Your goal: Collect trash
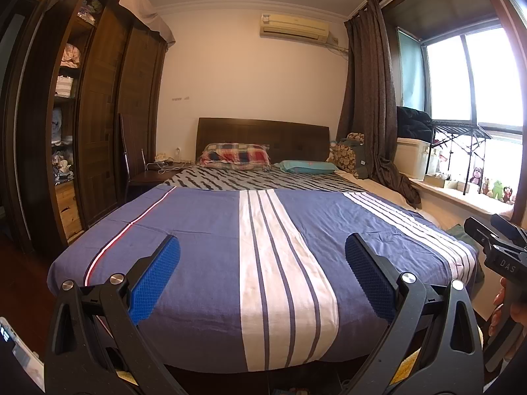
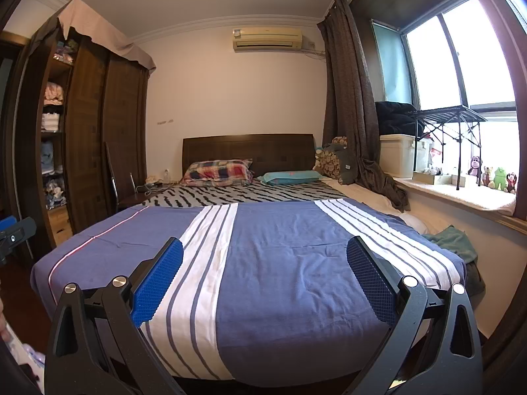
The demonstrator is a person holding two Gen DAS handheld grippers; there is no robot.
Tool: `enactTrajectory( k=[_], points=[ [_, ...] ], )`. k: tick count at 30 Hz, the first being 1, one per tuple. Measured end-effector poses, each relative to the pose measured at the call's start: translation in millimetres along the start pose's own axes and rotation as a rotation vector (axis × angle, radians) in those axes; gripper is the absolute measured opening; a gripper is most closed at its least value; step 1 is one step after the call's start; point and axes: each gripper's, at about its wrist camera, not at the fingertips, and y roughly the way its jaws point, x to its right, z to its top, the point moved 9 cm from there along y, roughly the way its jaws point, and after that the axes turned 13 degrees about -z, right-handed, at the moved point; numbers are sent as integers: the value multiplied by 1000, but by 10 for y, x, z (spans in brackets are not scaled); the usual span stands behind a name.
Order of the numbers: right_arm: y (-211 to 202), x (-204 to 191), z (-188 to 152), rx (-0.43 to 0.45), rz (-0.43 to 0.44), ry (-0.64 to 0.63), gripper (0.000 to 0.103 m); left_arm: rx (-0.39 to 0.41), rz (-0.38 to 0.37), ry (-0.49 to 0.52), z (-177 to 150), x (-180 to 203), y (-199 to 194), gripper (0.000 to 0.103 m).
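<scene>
Above the striped bedspread [image 1: 204, 230], both tongs [image 1: 262, 273] [image 2: 264, 276] gape apart, gripping nothing, no trash between them.

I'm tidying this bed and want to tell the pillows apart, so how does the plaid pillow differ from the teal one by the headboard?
The plaid pillow is checked in red, navy and cream; the teal pillow is nearly plain. The plaid pillow looks plump and tall, the teal pillow flat and thin. The plaid pillow sits toward the wardrobe side, the teal pillow toward the curtain side. Both lie on the zebra-striped sheet below the headboard.
</scene>
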Motion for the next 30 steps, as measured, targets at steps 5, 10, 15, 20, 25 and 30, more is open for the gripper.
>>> enactTrajectory(
  k=[5, 10, 15, 20, 25, 30],
  points=[
    [0, 2, -3, -1, 0, 0, 100, -1, -2, 2, 0, 8, 0, 95],
    [2, -7, -5, -2, 1, -2, 100, -11, 29, 5, 0, -25, 18, 95],
    [6, -15, -22, -5, 3, -6, 100, -3, 71, 5, 16, -67, 14, 95],
    [7, -17, -28, -6, 3, -7, 100, -23, 55, -34, -13, -119, 55, 95],
    [43, -27, -39, -16, 7, -7, 100, -25, 58, -38, -38, -164, 64, 95],
    [50, -56, -33, -15, 16, -16, 100, -37, 62, -38, -42, -178, 75, 95]
  ],
)
